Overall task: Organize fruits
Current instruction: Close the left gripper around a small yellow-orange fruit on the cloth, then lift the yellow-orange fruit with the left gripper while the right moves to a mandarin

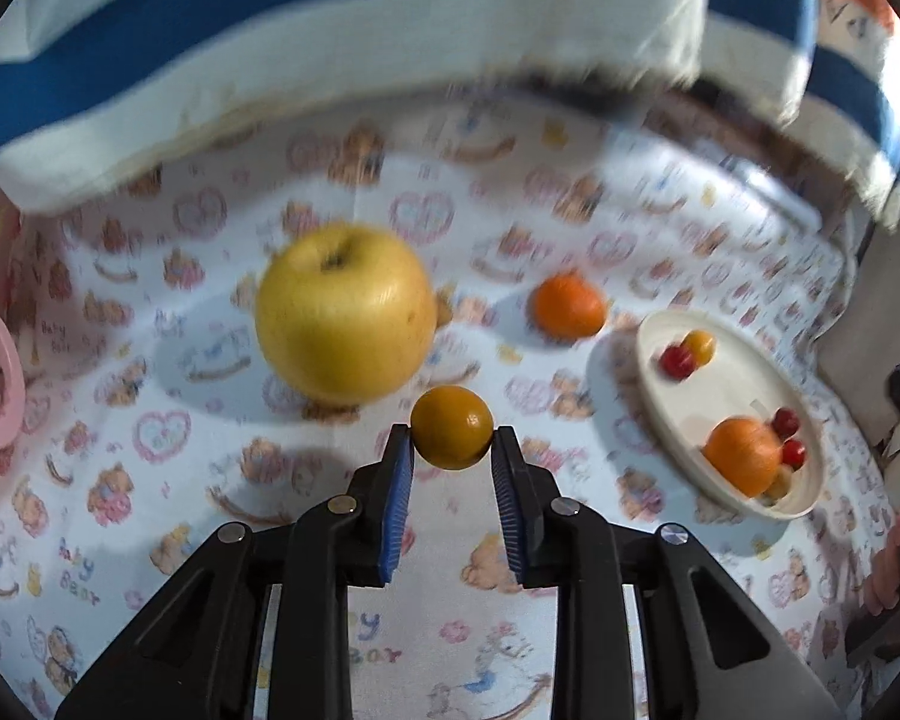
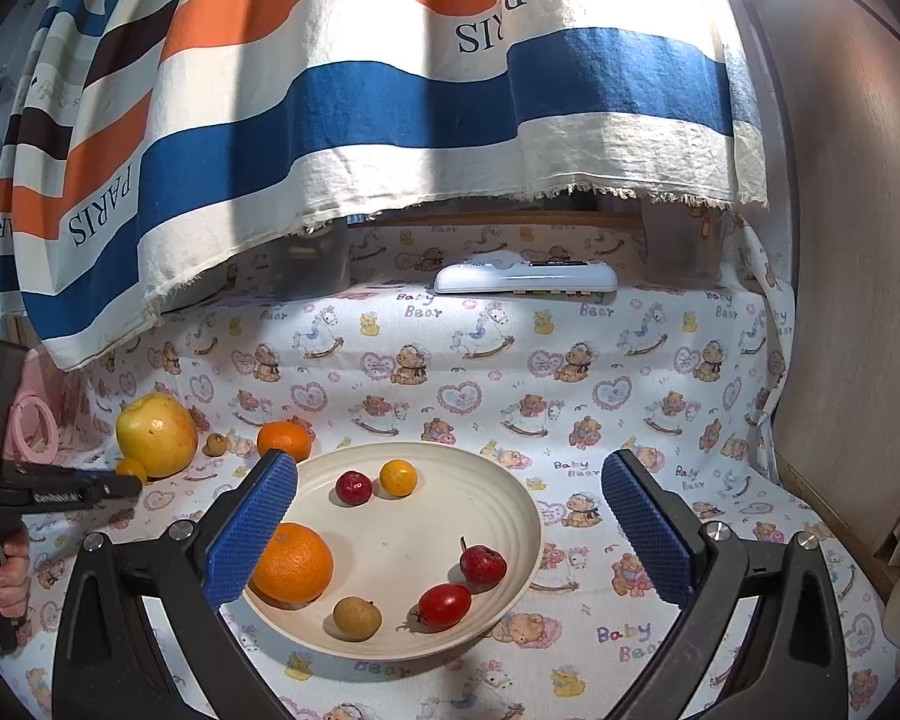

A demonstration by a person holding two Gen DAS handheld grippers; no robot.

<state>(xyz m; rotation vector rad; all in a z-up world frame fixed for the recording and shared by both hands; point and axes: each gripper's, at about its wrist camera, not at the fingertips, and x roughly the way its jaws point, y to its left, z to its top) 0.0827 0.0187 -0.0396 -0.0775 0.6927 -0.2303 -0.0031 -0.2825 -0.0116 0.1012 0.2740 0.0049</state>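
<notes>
Yellow kumquat (image 1: 451, 427) between left claw (image 1: 453, 441) pads

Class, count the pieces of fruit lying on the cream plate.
6: an orange front-left, a brown longan-like fruit and a red tomato at the front, a red fruit right, and a red and a yellow fruit at the back. None seems hidden.

Left gripper (image 1: 452, 431) pitched downward, blue pads clamped on a small orange-yellow fruit (image 1: 452, 426) at the fingertips. Right gripper (image 2: 447, 531) nearly level, jaws spread wide, nothing between the pads. Left hand (image 2: 7, 570) wraps the left gripper's handle, seen at the right-wrist view's left edge.
</notes>
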